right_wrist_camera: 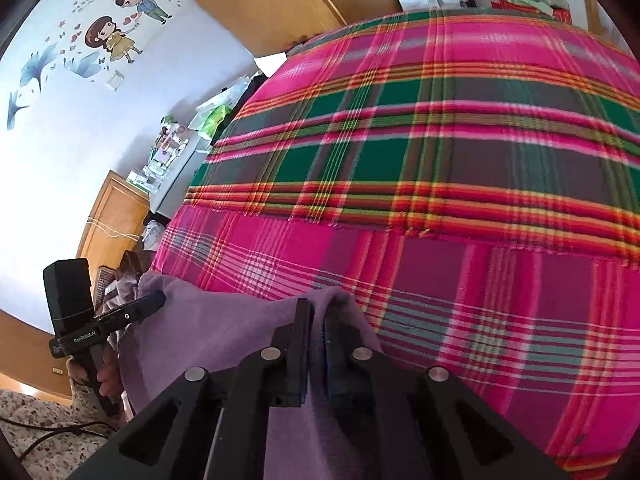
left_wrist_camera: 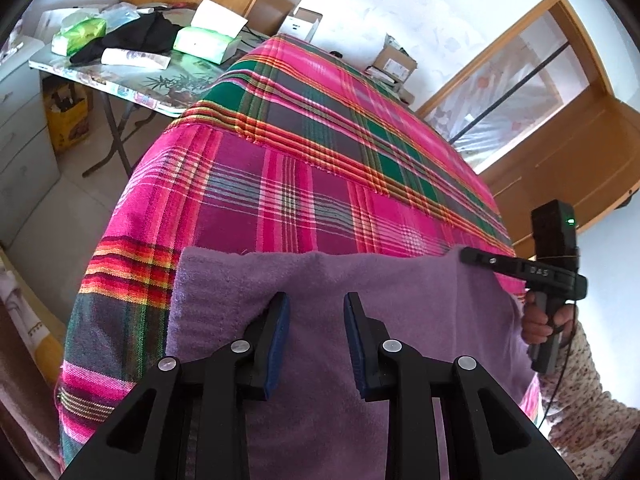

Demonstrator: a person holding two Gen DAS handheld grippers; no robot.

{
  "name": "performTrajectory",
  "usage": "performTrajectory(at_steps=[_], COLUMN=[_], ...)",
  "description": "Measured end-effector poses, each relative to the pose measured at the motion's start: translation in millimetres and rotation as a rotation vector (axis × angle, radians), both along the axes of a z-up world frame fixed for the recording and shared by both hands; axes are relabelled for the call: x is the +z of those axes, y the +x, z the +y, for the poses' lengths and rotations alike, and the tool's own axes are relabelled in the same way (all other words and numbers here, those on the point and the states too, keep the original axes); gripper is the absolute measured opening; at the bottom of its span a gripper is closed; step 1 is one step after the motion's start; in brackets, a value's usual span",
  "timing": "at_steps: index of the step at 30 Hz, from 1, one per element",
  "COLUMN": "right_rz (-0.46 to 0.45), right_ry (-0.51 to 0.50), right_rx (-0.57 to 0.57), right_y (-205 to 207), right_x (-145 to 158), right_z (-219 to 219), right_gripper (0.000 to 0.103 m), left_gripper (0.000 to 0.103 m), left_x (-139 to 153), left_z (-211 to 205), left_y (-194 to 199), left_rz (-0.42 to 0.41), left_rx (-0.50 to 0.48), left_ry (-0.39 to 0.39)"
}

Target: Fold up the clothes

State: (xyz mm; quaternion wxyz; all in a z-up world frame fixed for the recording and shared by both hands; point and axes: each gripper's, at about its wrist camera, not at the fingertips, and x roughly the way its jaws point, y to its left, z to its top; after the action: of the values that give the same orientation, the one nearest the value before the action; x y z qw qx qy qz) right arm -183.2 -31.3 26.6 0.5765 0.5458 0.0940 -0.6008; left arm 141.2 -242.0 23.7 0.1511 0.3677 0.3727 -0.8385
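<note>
A: On the near edge of the plaid bedspread [left_wrist_camera: 304,168] lies your purple garment [left_wrist_camera: 320,280], partly folded, its far hem running straight across. Your right gripper [right_wrist_camera: 318,320] is pinched on a raised peak of that cloth, pads pressing the fabric between them.

B: And the left gripper [left_wrist_camera: 316,336]?

A: Its jaws stand apart over the middle of the garment with cloth beneath and between them, but the pads are not squeezing it (nothing is gripped on that side). From the right wrist view you can see one fingertip lying along the left corner, touching it rather than holding it.

B: What should worry me?

A: I'd judge the right hold is thin, only a small tuck near the fingertips. If you pull or lift sharply, it may slip out. And since your left side holds nothing, dragging from the right alone could skew the hem and bunch the bedspread under it.
</note>
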Motion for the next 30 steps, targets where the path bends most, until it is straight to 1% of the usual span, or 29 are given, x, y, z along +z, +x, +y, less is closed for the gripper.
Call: performTrajectory(at_steps=[3,6,10,13,15,17,19,21,22,23,24,25,28,30], right_rz=[0.022,0.051,0.171,0.207,0.230,0.255,0.281,0.299,0.307,0.311,0.311,0.307,0.299,0.289], right_ry=[-0.041,-0.067,-0.038,-0.031,-0.029,-0.004,0.020,0.026,0.029,0.032,0.032,0.026,-0.001,-0.015], right_rx=[-0.043,-0.086,-0.125,-0.123,-0.110,-0.087,-0.044,-0.020,-0.012,-0.009,-0.003,0.007,0.016,0.029], right_y=[-8,-16,-18,-16,-13,-10,-3,1,2,3,3,4,5,5], right_x=[14,25,34,36,37,33,27,24,22,21,19,19,21,21], right_z=[18,39,73,89,97,99,97,97,98,98,98,99,101,102], right_gripper=[0.012,0.013,0.017,0.019,0.025,0.028,0.028,0.028,0.028,0.026,0.018,0.016,0.016,0.019], left_gripper=[0.029,0.029,0.029,0.029,0.029,0.030,0.030,0.030,0.030,0.030,0.030,0.030,0.030,0.030], left_x=[7,18,34,43,46,47,47,45,44,41,38,36,32,30], left_z=[2,3,11,28,40,54,71,88,95,100,105,110,120,122], left_y=[-1,-1,-14,-39,-57,-77,-98,-118,-124,-130,-136,-141,-151,-157], left_rz=[-0.024,-0.010,0.008,0.015,0.010,0.003,-0.015,-0.037,-0.048,-0.058,-0.068,-0.073,-0.071,-0.069], left_rx=[0.013,0.022,-0.021,-0.116,-0.180,-0.251,-0.324,-0.388,-0.405,-0.425,-0.447,-0.460,-0.481,-0.480], left_ry=[-0.033,-0.072,-0.100,-0.122,-0.136,-0.149,-0.157,-0.186,-0.192,-0.191,-0.189,-0.184,-0.176,-0.163])
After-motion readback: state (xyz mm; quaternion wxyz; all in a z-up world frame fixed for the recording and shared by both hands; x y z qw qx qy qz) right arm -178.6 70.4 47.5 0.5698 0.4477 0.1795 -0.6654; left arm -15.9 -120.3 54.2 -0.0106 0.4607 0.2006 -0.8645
